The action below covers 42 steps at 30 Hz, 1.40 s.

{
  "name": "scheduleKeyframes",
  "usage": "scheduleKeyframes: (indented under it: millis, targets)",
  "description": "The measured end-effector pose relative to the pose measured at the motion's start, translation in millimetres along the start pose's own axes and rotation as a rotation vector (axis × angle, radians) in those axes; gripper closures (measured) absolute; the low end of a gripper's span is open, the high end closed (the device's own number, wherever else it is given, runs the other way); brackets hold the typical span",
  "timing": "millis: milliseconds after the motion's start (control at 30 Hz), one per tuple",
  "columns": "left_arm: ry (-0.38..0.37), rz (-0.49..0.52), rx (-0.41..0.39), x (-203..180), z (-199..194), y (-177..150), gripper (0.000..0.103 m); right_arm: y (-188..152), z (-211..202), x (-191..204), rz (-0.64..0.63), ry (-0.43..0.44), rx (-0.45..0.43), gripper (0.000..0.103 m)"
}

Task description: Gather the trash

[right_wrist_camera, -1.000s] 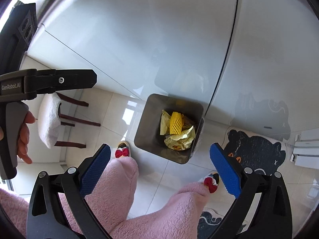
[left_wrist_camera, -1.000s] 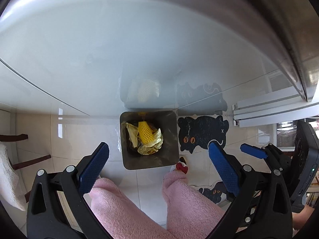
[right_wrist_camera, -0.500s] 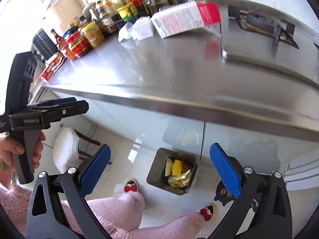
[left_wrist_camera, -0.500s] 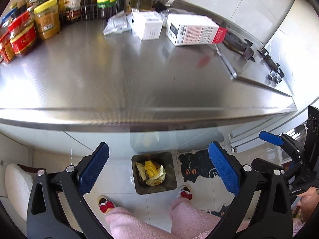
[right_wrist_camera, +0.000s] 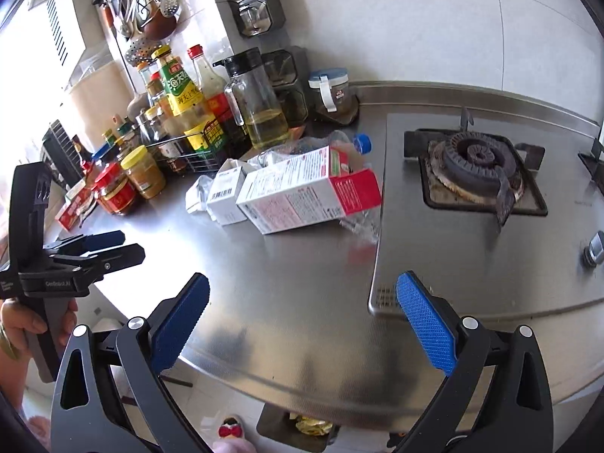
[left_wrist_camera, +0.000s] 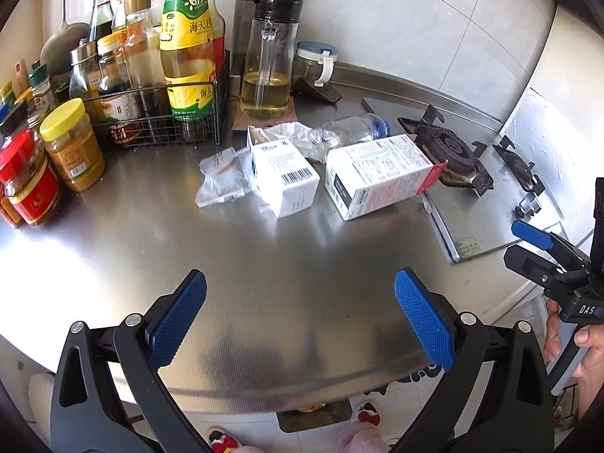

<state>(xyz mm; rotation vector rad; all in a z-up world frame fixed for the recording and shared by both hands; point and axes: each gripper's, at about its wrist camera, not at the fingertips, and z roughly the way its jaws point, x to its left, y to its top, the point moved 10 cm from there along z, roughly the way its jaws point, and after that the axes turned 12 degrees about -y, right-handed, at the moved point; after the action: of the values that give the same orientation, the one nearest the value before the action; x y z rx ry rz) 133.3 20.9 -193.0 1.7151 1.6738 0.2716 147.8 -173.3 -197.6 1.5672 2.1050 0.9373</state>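
The left gripper (left_wrist_camera: 300, 317) and right gripper (right_wrist_camera: 302, 315) are both hanging wide apart and empty over the brushed steel counter (left_wrist_camera: 264, 256). Ahead, nothing is blocking the trash: a white carton (left_wrist_camera: 375, 175), a small white box (left_wrist_camera: 285, 177), a crinkled clear wrapper (left_wrist_camera: 222, 179) and a plastic bottle (left_wrist_camera: 355, 128) are lying together near the stove (right_wrist_camera: 475, 168). A wire rack (left_wrist_camera: 158, 120) is holding sauce bottles. The floor bin (right_wrist_camera: 298, 430) is holding yellow scraps.
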Motion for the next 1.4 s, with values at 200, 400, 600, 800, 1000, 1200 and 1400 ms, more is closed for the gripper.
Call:
scheduleKeyframes:
  millis: [200, 400, 600, 800, 1000, 1200, 1400]
  targets:
    - [0.005, -0.030, 0.004, 24, 24, 29, 0.008, 29, 37, 1, -0.023, 0.006, -0.007, 0.003]
    - [0.009, -0.047, 0.030, 39, 50, 45, 0.008, 47, 78, -14, -0.082, -0.024, 0.013, 0.009]
    - [-0.021, -0.073, 0.059, 44, 75, 49, 0.011, 51, 102, -13, -0.194, -0.014, 0.028, 0.018]
    - [0.003, -0.091, 0.060, 44, 94, 61, 0.018, 55, 116, -13, -0.242, 0.032, 0.029, 0.024]
    - [0.064, -0.137, 0.064, 53, 111, 70, 0.021, 54, 119, -9, -0.279, 0.090, 0.022, 0.027]
    - [0.109, -0.141, 0.095, 56, 118, 66, 0.029, 49, 119, -2, -0.346, 0.141, 0.073, 0.050]
    - [0.120, -0.133, 0.119, 60, 120, 61, 0.039, 32, 103, -6, -0.371, 0.143, 0.103, 0.088]
